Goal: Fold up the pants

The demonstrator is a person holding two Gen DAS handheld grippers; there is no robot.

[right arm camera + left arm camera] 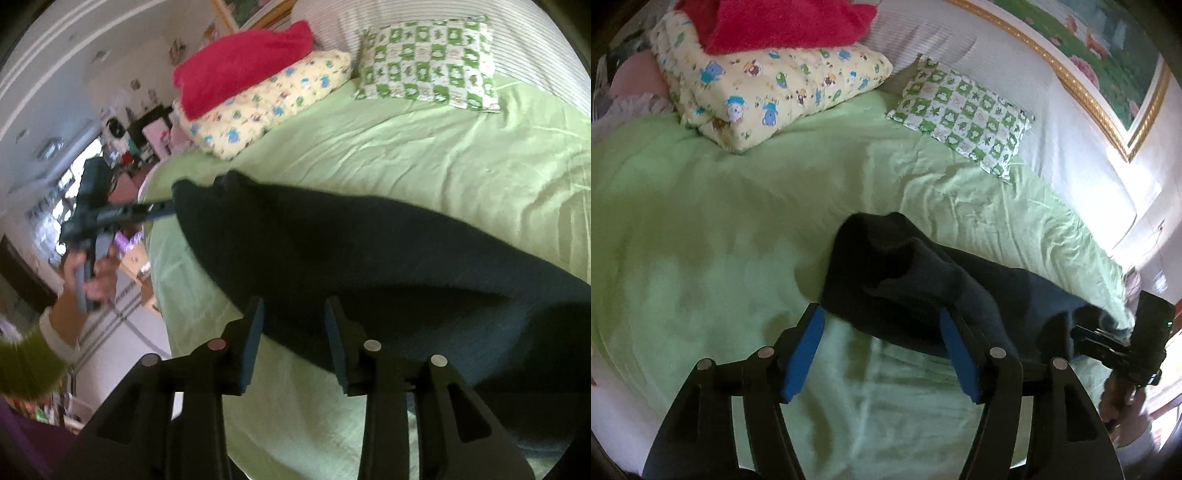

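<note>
The dark navy pants [923, 280] lie bunched on the green bedsheet [720, 221]. My left gripper [881, 317] is open, its blue pads [805, 350] apart at the near edge of the pants, with cloth against the right pad. In the right wrist view the pants [369, 251] stretch across the bed. My right gripper [293, 306] is open, its fingers apart just over the near edge of the cloth. The left gripper [162, 208] shows there at the far end of the pants, and the right gripper's body [1123, 343] shows at the right of the left wrist view.
A yellow cartoon-print pillow [768, 85] with a red blanket [783, 22] on it and a green checked pillow [964, 114] lie at the bed's head. A framed picture [1100, 62] hangs on the wall. Cluttered furniture [140, 129] stands beyond the bed's far side.
</note>
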